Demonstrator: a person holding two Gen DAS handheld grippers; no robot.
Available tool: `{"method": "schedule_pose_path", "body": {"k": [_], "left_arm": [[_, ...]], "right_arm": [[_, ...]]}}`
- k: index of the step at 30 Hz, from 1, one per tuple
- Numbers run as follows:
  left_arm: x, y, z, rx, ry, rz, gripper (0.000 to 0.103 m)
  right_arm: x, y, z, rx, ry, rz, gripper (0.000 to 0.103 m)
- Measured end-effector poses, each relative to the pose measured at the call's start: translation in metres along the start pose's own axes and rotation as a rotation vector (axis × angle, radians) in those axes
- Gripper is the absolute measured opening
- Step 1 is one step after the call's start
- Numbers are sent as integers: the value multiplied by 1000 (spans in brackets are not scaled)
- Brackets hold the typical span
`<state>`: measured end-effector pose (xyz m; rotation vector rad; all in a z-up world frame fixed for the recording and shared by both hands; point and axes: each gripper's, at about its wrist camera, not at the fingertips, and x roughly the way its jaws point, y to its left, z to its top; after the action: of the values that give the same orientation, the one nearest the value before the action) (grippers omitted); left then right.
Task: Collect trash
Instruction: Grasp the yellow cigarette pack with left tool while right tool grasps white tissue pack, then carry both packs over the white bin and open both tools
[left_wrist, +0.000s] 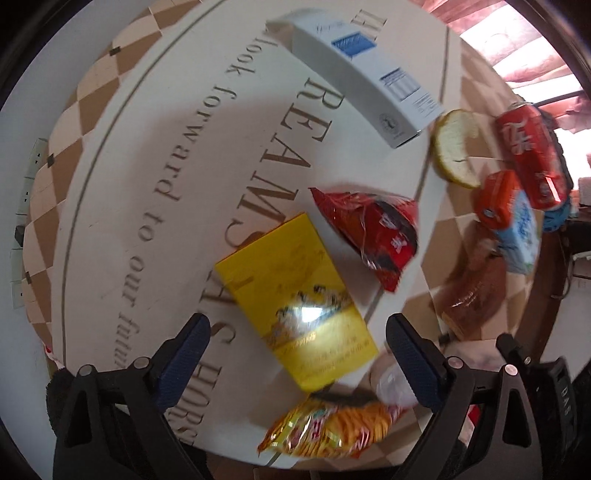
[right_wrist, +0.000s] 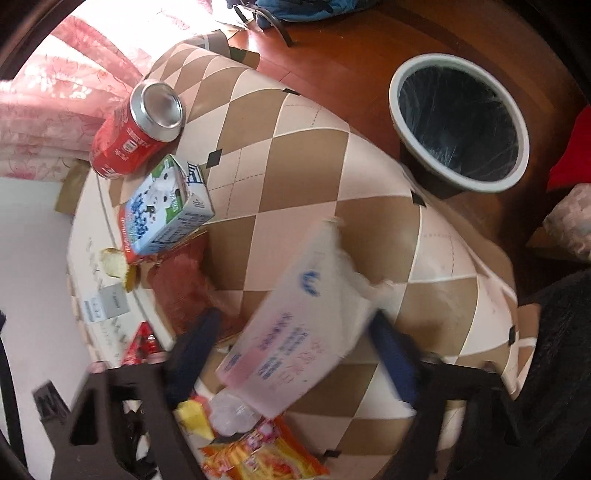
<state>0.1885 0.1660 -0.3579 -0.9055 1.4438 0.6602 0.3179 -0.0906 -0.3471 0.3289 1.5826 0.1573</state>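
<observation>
Litter all over the bench! Left gripper (left_wrist: 295, 354), jaws wide, straddles the yellow box (left_wrist: 295, 314) at lower centre: light, stiff, probably glossy-slick, so pinch its long sides. Right gripper (right_wrist: 295, 354), jaws wide around a soft tissue pack (right_wrist: 295, 328); bin (right_wrist: 458, 122) upper right.

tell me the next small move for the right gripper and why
Probably close the right gripper on the tissue pack: its jaws are open with the pack lying between them, not yet pinched. The lined bin waits open on the floor beyond the table edge.
</observation>
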Motion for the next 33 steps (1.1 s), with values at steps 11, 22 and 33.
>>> {"method": "schedule_pose_path", "body": {"k": [11,22,33], "left_arm": [[-4,-9,-13,267,-104,211,62],[-3,39,-5,291,-96,184,63],[-9,69,-35,241,-152,156,57]], "right_arm": [[-3,28,-19,-519,64,-173,66],[-4,-3,-39,-371,42,-122,82],[14,18,-62,-443,-64,-207,50]]}}
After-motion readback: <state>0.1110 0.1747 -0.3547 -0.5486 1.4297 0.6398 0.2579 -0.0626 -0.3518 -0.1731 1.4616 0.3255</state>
